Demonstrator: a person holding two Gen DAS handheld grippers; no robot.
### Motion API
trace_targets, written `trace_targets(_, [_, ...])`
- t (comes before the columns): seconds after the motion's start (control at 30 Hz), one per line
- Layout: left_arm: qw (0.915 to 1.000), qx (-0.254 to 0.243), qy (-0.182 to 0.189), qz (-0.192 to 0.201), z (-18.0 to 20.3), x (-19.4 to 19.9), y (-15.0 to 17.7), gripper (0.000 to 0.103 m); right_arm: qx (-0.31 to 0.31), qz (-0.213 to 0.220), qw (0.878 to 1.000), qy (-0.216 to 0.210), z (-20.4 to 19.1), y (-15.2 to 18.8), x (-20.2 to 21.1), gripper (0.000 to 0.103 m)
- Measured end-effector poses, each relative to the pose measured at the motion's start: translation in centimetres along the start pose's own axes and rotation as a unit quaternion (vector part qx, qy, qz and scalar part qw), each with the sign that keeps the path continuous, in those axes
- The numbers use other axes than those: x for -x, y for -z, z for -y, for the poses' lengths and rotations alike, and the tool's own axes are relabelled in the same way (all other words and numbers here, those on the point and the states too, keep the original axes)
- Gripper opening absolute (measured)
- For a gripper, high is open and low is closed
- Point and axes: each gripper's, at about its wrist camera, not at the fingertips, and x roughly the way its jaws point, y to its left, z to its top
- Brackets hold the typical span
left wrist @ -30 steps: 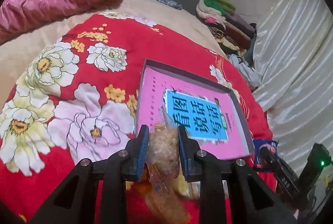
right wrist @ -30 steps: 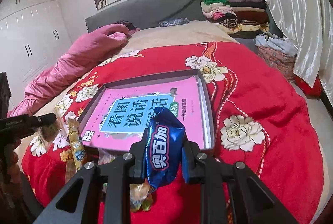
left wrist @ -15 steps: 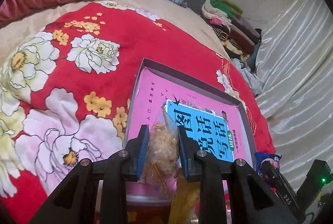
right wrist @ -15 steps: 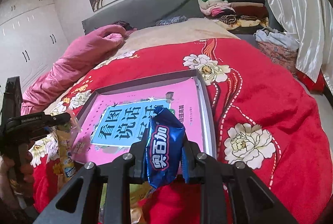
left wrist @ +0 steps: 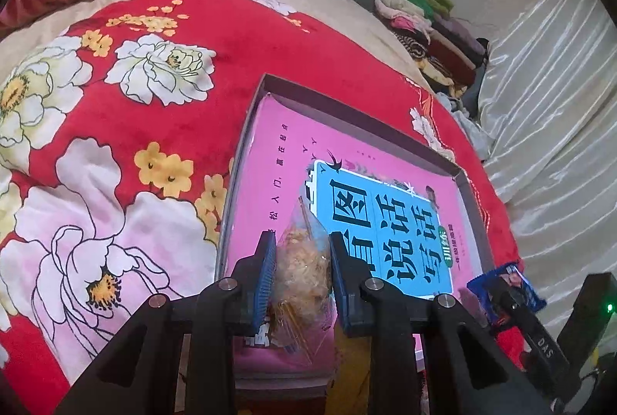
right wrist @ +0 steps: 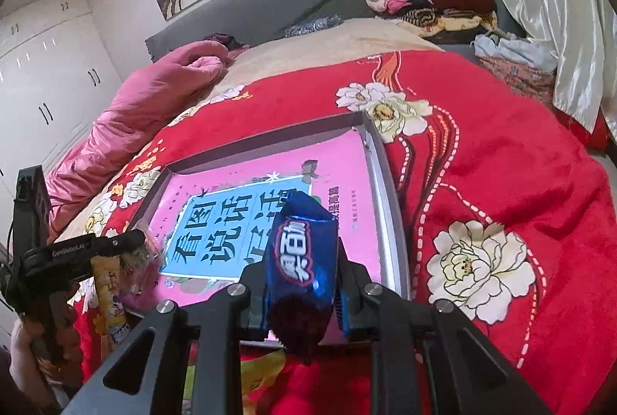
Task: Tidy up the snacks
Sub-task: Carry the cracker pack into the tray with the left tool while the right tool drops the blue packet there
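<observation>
**Both tongs loaded over the tray**

Left wrist: your left tongs clamp a clear snack bag above the tray on the bed.

Right wrist: your right tongs pinch a blue wrapped snack over the tray's near edge.

A clear snack packet filled with pale golden, flaky pieces is pinched upright between the left jaws, its crinkled top corner rising over the near left part of the shallow grey box. A glossy blue snack packet with white lettering in a red outline stands upright in the right jaws, over the box's near edge. The box lies flat on the red flowered bedspread and holds a pink book with a blue title panel. A yellow packet lies just beside the box's near left corner
</observation>
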Motion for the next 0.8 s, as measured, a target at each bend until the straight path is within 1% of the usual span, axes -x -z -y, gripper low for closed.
trace_targets(0.2, [0.9997, -0.020, -0.015, -0.001, 0.4, 0.1, 0.0, 0.029, -0.009, -0.014, 1.000, -0.009, 0.6, -0.4, -1.8, 0.026])
trace_targets(0.33, [0.9995, -0.026, -0.020, 0.001, 0.5, 0.3, -0.1, 0.030, -0.010, -0.014, 1.000, -0.004, 0.7, -0.4, -1.9, 0.027])
trace_targets(0.43, [0.9994, -0.025, -0.022, -0.001, 0.5, 0.3, -0.1, 0.032, -0.011, -0.015, 1.000, 0.003, 0.9, -0.3, -1.9, 0.031])
trace_targets(0.5, [0.9994, -0.025, -0.024, -0.001, 0.5, 0.3, -0.1, 0.035, -0.014, -0.014, 1.000, 0.005, 1.1, -0.3, -1.7, 0.041])
trace_targets(0.57, [0.9994, -0.025, -0.024, -0.003, 0.5, 0.3, -0.1, 0.037, -0.014, -0.011, 1.000, 0.012, 1.2, -0.3, -1.4, 0.046])
trace_targets(0.63, [0.9994, -0.026, -0.023, -0.003, 0.6, 0.4, 0.0, 0.039, -0.015, -0.007, 1.000, 0.011, 1.3, -0.4, -0.9, 0.046])
trace_targets(0.7, [0.9993, -0.029, -0.023, -0.003, 0.7, 0.6, 0.0, 0.041, -0.013, -0.004, 1.000, 0.018, 1.3, -0.4, -0.4, 0.053])
trace_targets(0.8, [0.9992, -0.033, -0.024, 0.000, 1.0, 0.9, 0.0, 0.044, -0.020, -0.002, 1.000, 0.019, 1.6, -0.2, 0.5, 0.053])
